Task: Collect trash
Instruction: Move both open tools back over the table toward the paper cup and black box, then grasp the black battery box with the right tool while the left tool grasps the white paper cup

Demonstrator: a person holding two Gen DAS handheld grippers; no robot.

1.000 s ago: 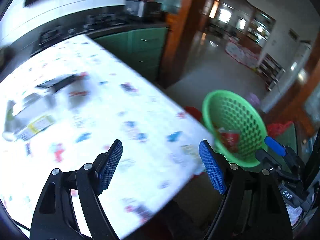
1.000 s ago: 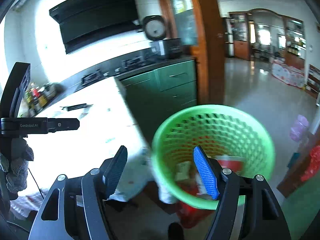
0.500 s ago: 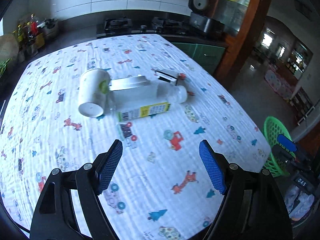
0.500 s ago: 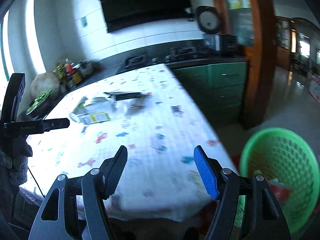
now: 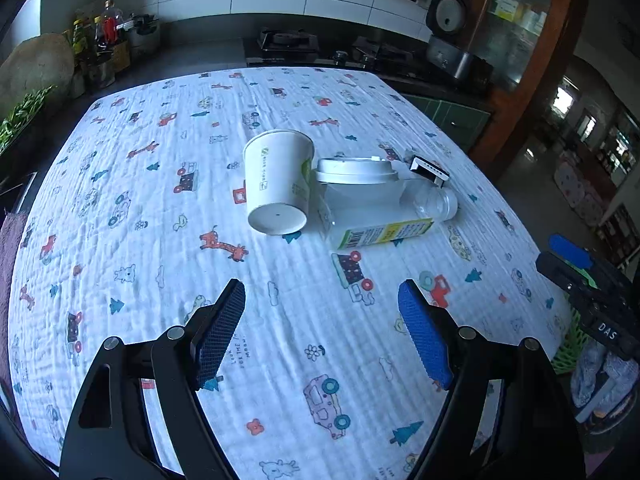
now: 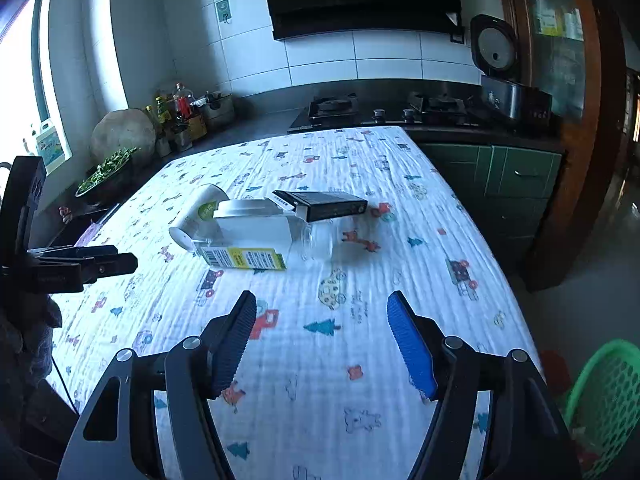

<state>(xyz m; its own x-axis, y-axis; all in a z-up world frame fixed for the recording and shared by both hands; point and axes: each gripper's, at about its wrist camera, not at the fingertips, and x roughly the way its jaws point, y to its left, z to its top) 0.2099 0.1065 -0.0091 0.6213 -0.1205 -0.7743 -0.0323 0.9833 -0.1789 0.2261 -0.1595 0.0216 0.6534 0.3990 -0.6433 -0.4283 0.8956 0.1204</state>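
Both hand-held grippers swung from basket (image 6: 600,408) to table, jaws apart, empty; bottle (image 5: 384,216) lies flat, neck pointing right.

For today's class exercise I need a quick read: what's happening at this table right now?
A person holds two grippers above a table with a patterned cloth, collecting trash. The left gripper and the right gripper are both open and empty. A tipped paper cup, a white lid, a clear plastic bottle and a dark box lie clustered mid-table. The green basket waits at the table's corner.

White-tiled kitchen wall (image 6: 320,56), dark counter (image 6: 260,120), green cabinets (image 6: 516,176), bright window (image 6: 20,92).
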